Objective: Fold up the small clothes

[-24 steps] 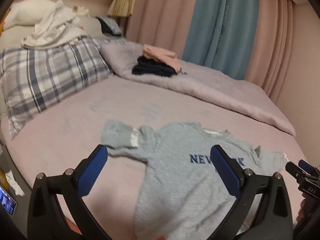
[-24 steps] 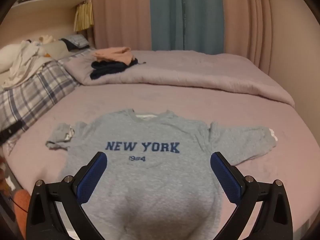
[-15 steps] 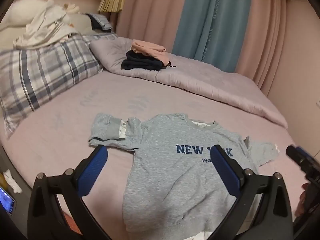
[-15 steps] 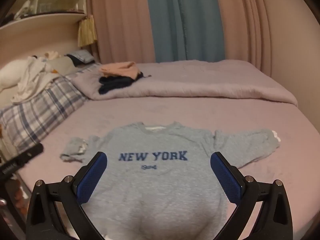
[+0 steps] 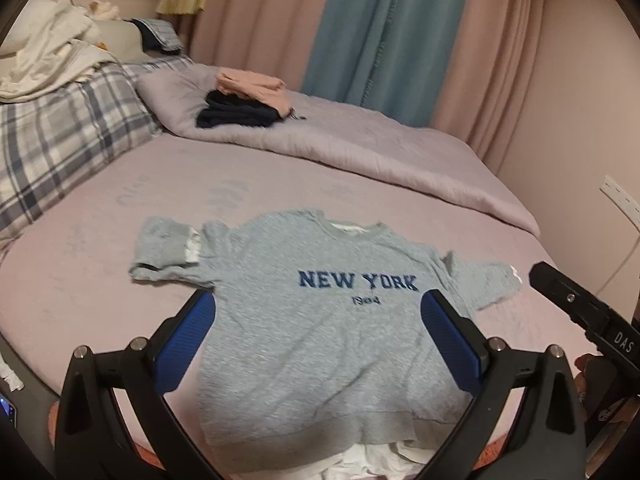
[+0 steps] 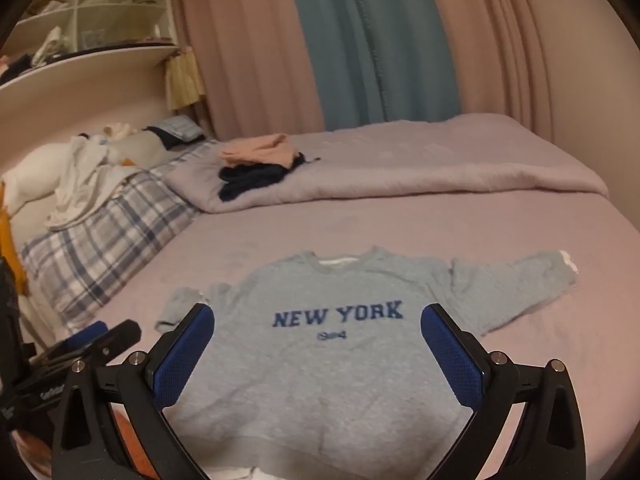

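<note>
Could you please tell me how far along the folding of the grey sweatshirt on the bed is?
Done: the grey sweatshirt lies spread face up on the bed, and a folded stack sits on the duvet. In hand: nothing; the left gripper and right gripper are open above it. Left: every fold, sleeves first.

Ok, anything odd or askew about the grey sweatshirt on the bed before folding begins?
Mostly fine: the grey sweatshirt lies flat, print up. One sleeve is doubled back on itself, showing a white lining, while the other sleeve lies straight out. Some white cloth pokes out below the hem. Both grippers are open and empty.
</note>
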`<state>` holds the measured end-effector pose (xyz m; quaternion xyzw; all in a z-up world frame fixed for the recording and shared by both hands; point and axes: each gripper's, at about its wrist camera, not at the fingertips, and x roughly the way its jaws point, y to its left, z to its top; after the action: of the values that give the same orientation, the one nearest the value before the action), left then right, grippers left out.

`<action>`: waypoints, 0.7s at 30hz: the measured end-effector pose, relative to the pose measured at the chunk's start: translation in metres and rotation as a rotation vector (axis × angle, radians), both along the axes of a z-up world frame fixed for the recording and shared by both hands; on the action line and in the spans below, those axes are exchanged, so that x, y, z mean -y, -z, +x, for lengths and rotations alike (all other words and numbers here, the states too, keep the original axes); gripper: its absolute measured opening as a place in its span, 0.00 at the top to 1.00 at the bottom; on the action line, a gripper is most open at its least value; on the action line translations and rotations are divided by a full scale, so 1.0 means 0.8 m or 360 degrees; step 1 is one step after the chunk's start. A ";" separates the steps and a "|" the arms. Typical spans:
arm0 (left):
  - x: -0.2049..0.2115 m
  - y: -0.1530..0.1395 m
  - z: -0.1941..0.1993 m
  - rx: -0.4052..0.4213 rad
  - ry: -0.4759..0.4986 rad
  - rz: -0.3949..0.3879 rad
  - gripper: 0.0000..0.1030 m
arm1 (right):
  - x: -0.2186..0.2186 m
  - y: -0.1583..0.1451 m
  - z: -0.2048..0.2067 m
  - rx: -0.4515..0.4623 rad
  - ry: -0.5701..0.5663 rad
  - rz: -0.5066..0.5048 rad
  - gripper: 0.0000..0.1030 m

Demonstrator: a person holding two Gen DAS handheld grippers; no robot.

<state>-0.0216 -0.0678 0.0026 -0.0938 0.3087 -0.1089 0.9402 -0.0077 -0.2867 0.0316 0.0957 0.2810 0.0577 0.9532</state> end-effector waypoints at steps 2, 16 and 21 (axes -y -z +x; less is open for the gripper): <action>0.005 0.004 0.004 -0.0026 0.0045 0.0006 0.00 | 0.001 0.002 -0.003 -0.0004 0.0016 0.0031 0.01; 0.028 0.031 0.031 -0.0186 0.0137 0.0144 0.00 | 0.012 0.017 -0.005 -0.0093 0.0145 0.0056 0.01; 0.028 0.038 0.043 -0.0244 0.0144 0.0148 0.00 | 0.012 0.025 -0.002 -0.0132 0.0174 0.0042 0.01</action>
<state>0.0128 -0.0899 -0.0278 -0.0442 0.3883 -0.1293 0.9113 -0.0091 -0.2964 0.0115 0.1257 0.3138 0.0053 0.9411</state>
